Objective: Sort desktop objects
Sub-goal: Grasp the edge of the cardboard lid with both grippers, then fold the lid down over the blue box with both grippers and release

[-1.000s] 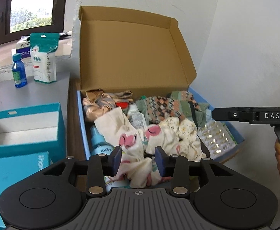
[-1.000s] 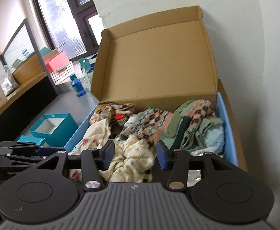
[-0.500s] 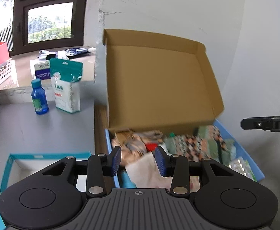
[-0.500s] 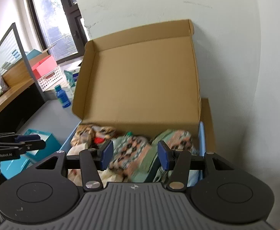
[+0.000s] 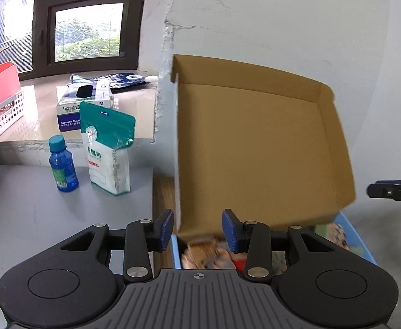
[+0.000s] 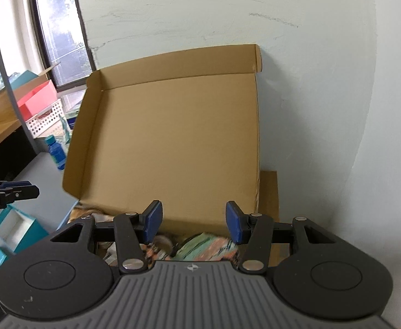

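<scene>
Grey desk surface (image 5: 36, 213) and a white wall are seen behind an open brown cardboard box with blue sides (image 5: 255, 148), where patterned socks and cloths (image 6: 206, 246) are heaped. A small blue bottle (image 5: 62, 164) and a green-and-white pouch (image 5: 107, 148) are stood outside it; an open teal box (image 6: 11, 227) is empty. The left gripper (image 5: 197, 229) and right gripper (image 6: 193, 220) are held spread, nothing pinched. Sorting is judged unfinished, with kinds mixed in the box

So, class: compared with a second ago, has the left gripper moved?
Yes. The left gripper has drawn up and back: the cardboard box now sits lower in its view, its contents mostly hidden.
</scene>
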Demonstrator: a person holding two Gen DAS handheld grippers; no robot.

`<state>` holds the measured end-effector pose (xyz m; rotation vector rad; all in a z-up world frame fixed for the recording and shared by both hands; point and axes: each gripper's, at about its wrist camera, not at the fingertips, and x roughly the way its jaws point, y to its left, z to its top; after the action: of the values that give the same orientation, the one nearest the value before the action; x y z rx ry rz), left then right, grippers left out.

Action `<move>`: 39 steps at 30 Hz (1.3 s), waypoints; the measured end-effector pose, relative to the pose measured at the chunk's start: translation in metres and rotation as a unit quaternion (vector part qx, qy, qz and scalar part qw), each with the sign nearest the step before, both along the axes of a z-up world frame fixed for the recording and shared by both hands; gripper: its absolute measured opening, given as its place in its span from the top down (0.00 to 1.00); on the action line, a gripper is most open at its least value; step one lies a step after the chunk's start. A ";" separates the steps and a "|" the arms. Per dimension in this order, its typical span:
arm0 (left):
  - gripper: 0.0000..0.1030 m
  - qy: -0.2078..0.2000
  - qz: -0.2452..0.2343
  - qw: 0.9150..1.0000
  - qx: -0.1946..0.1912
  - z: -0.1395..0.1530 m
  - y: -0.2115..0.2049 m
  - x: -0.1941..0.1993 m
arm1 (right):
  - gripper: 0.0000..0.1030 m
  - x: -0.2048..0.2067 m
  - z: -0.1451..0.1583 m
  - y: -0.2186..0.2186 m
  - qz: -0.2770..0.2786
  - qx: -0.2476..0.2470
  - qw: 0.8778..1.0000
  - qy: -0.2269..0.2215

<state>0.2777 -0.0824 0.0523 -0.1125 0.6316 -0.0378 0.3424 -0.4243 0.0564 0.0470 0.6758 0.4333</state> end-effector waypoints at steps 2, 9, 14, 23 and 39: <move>0.59 0.014 0.007 1.000 -0.010 -0.001 0.006 0.016 | 0.45 0.011 0.002 -0.001 -0.003 -0.005 1.000 -0.002; 0.60 0.045 0.018 0.998 -0.039 -0.011 0.022 0.054 | 0.45 0.048 0.003 -0.006 -0.016 -0.031 0.999 -0.004; 0.61 0.057 0.020 0.997 -0.046 -0.018 0.025 0.069 | 0.45 0.069 -0.003 -0.010 -0.024 -0.039 0.999 0.003; 0.80 0.050 0.017 0.998 -0.043 -0.019 0.023 0.085 | 0.50 0.098 -0.018 -0.013 -0.034 -0.053 0.998 0.016; 0.93 0.028 -0.002 0.999 -0.026 -0.011 0.018 0.072 | 0.92 0.092 -0.018 -0.010 -0.028 -0.056 0.998 -0.008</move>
<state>0.3494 -0.0647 0.0414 -0.1628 0.6878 -0.0560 0.4347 -0.4345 0.0379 -0.0434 0.6806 0.3400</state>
